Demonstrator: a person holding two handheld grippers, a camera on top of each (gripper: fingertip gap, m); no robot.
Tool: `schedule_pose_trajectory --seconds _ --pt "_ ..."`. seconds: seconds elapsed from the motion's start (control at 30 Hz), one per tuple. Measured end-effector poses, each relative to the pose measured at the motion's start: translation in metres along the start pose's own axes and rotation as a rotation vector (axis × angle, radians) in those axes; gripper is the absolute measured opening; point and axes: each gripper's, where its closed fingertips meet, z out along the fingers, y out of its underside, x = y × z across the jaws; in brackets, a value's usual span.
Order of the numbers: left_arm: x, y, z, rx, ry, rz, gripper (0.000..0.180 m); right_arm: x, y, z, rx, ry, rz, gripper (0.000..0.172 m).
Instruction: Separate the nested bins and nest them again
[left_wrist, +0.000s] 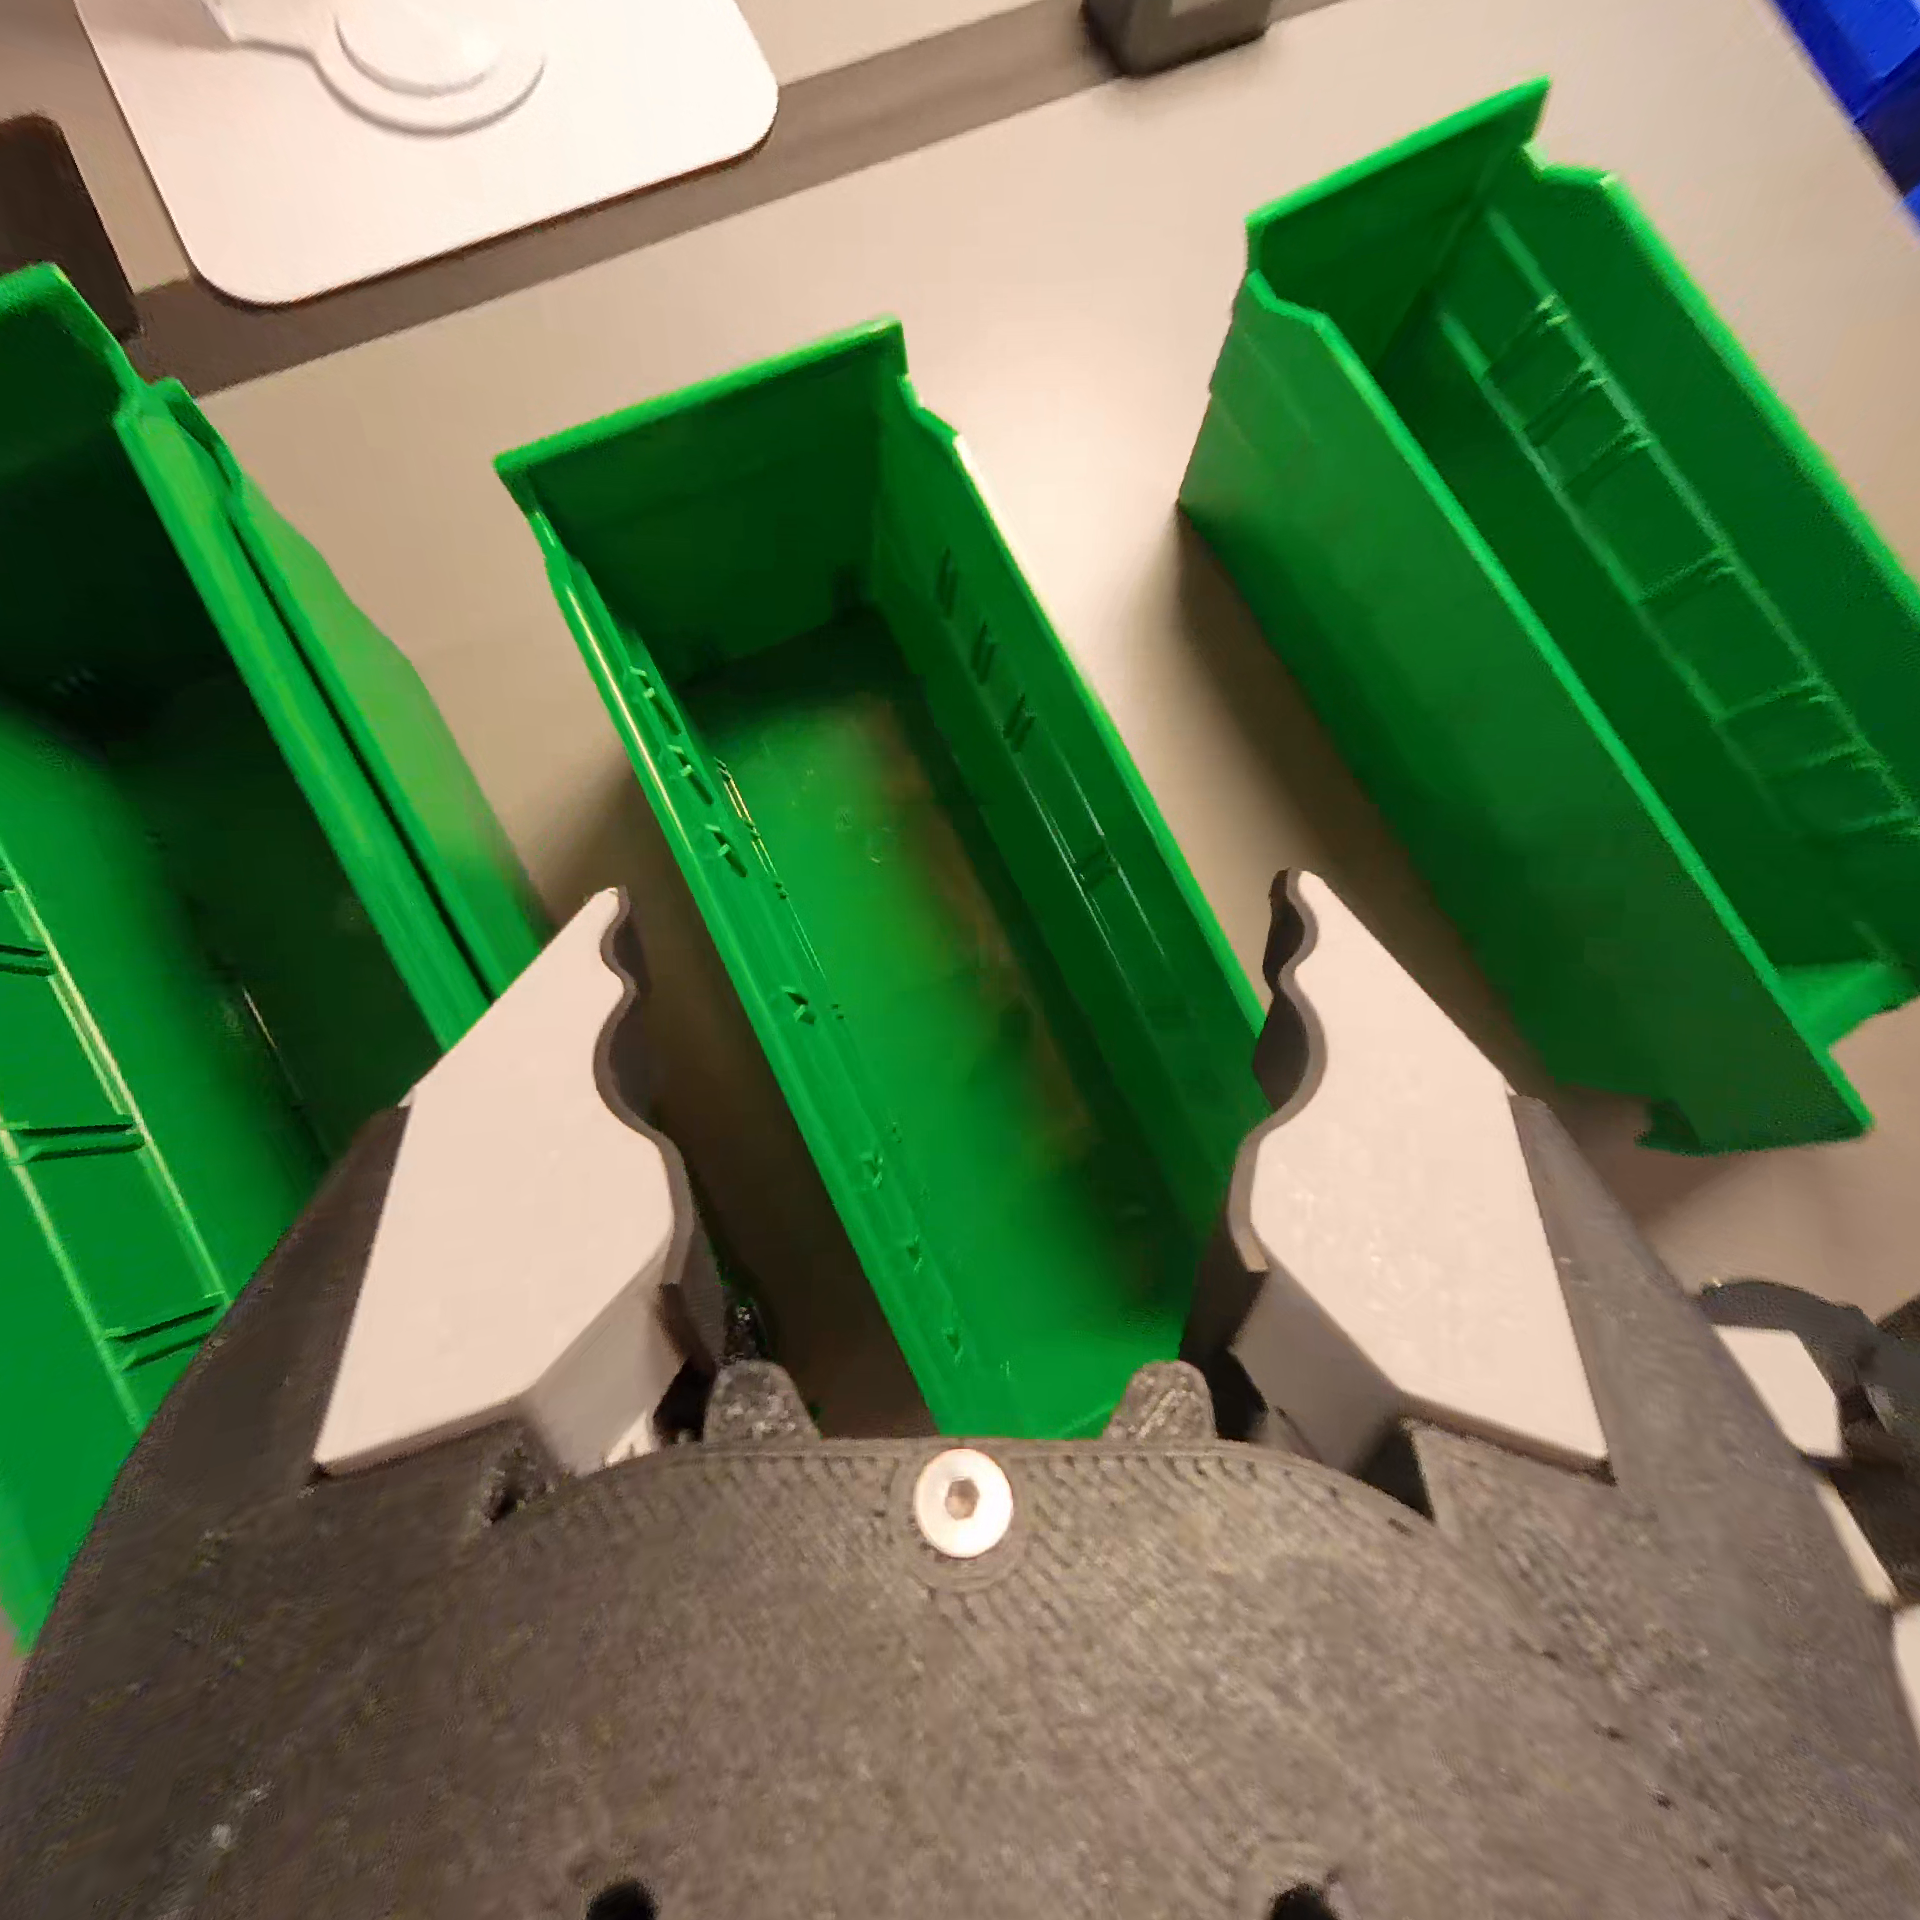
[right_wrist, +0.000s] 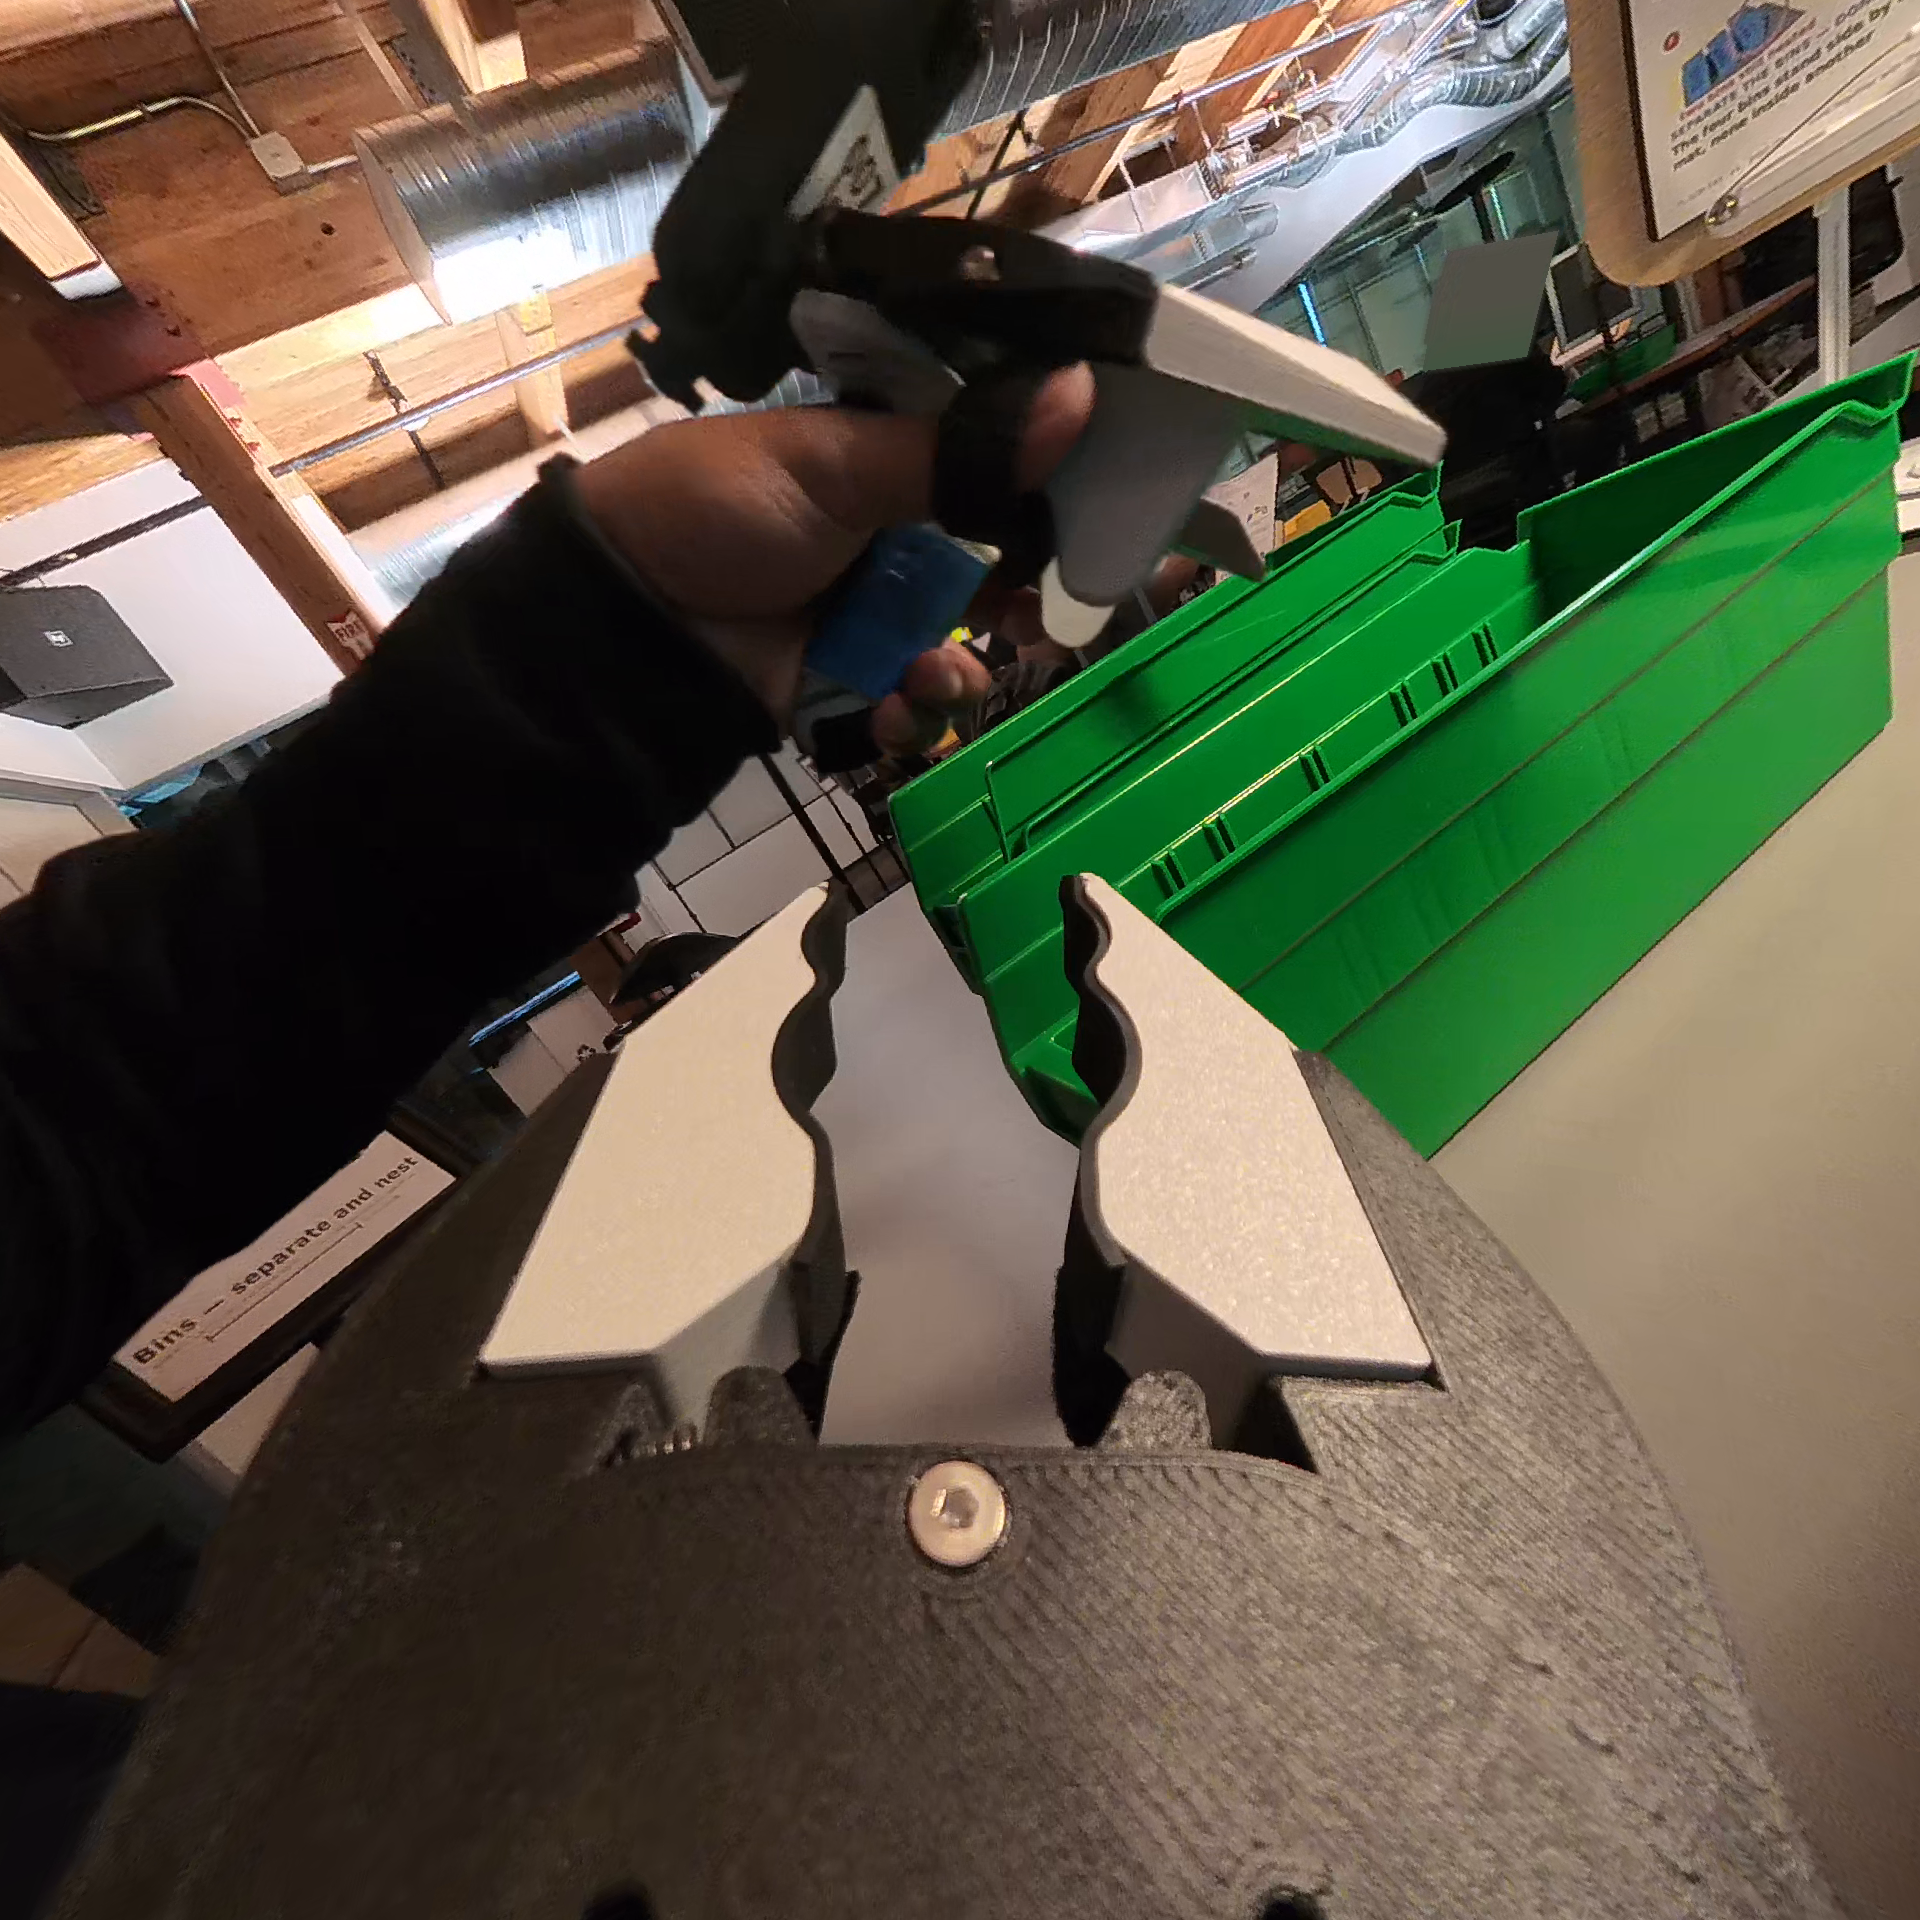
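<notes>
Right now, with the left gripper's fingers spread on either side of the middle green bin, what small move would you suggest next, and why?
Probably lower the left gripper a little and close it on the middle green bin. Its fingers are wide open and straddle the bin's long walls without visibly pressing on either one, and the bin stands apart from its neighbours on the table, so it looks ready to be picked up for nesting.

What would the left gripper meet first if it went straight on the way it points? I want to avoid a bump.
Likely the middle green bin: the left gripper points down into it with open jaws straddling its walls, though depth is unclear.
</notes>
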Motion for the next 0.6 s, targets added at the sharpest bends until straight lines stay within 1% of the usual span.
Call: schedule_pose_trajectory --seconds 0.13,0.27,0.37,0.43,0.6 --pt "-0.004 0.005 0.019 -0.034 -0.088 0.024 0.125 0.0 -0.001 0.0 0.003 -0.006 0.006 0.043" --pt "-0.002 0.009 0.029 -0.05 -0.12 0.047 0.13 0.0 -0.001 -0.001 0.006 -0.011 0.015 0.043" --pt "0.0 0.019 0.04 -0.1 -0.11 0.05 0.13 0.0 -0.002 -0.001 0.006 -0.012 0.017 0.043" --pt "0.001 0.023 0.046 -0.122 -0.114 0.068 0.135 0.0 -0.002 -0.001 0.009 -0.013 0.017 0.043" --pt "0.013 0.022 0.05 -0.129 -0.08 0.134 0.137 0.0 -0.002 -0.001 0.01 -0.012 0.016 0.043"
